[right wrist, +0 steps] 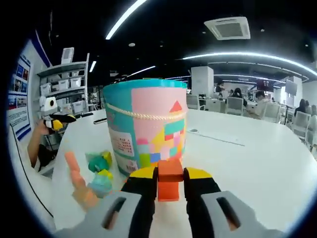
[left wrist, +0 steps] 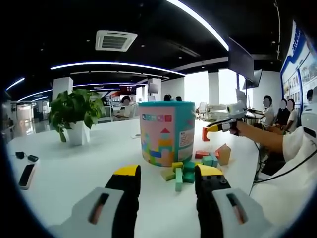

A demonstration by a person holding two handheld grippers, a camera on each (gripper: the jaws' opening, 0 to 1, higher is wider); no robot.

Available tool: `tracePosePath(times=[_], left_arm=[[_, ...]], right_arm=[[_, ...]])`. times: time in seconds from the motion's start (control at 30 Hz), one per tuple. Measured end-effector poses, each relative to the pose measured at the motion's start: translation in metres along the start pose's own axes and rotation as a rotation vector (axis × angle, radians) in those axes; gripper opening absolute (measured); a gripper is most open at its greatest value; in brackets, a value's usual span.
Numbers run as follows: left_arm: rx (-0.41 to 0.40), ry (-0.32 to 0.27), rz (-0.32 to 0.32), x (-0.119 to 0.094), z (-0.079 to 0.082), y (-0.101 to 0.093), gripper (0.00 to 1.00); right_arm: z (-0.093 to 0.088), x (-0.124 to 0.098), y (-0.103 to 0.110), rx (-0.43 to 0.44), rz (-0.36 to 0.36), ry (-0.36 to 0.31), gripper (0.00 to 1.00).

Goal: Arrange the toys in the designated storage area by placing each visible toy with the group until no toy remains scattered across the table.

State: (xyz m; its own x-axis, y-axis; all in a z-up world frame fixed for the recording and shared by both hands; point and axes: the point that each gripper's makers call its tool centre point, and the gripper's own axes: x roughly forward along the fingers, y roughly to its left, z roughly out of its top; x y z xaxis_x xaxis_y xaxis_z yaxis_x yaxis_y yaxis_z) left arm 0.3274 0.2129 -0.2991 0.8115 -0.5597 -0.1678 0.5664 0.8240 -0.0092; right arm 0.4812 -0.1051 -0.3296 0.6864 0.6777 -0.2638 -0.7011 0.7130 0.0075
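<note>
- The counter (left wrist: 74,168) is a wide white surface that carries everything; a potted plant (left wrist: 75,115) stands far left on it, well apart from the toys.
- The tub (left wrist: 166,132), a tall pink and teal drum printed with block patterns, stands upright mid-counter. In the right gripper view it rises just beyond the jaws.
- The block pile (left wrist: 185,171) lies at the tub's near right foot: green, teal and yellow pieces touching one another, with a red block and a tan house-shaped block (left wrist: 224,154) just beside them. I judge this cluster to be the group to add to.
- The left gripper (left wrist: 166,186) hovers low over the counter, near the pile, jaws apart and holding nothing.
- The right gripper (right wrist: 170,184) has its jaws clamped on an orange block (right wrist: 170,179), held upright between the yellow pads. In the left gripper view it hangs in the air to the right of the tub.
- To do this step well, I would carry the orange block down beside the pile, keeping clear of the tub wall, and let go only once the block sits flat on the counter. A drop from height could scatter the loose pieces.
</note>
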Motion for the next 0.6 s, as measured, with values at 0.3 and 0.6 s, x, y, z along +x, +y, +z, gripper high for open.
tracePosePath(times=[0.3, 0.6], left_arm=[[-0.001, -0.010, 0.001, -0.001, 0.003, 0.000, 0.45], [-0.001, -0.016, 0.002, -0.003, 0.005, 0.000, 0.45]], right_arm=[[0.037, -0.010, 0.014, -0.018, 0.018, -0.028, 0.20], [0.083, -0.031, 0.014, -0.027, 0.001, -0.073, 0.20]])
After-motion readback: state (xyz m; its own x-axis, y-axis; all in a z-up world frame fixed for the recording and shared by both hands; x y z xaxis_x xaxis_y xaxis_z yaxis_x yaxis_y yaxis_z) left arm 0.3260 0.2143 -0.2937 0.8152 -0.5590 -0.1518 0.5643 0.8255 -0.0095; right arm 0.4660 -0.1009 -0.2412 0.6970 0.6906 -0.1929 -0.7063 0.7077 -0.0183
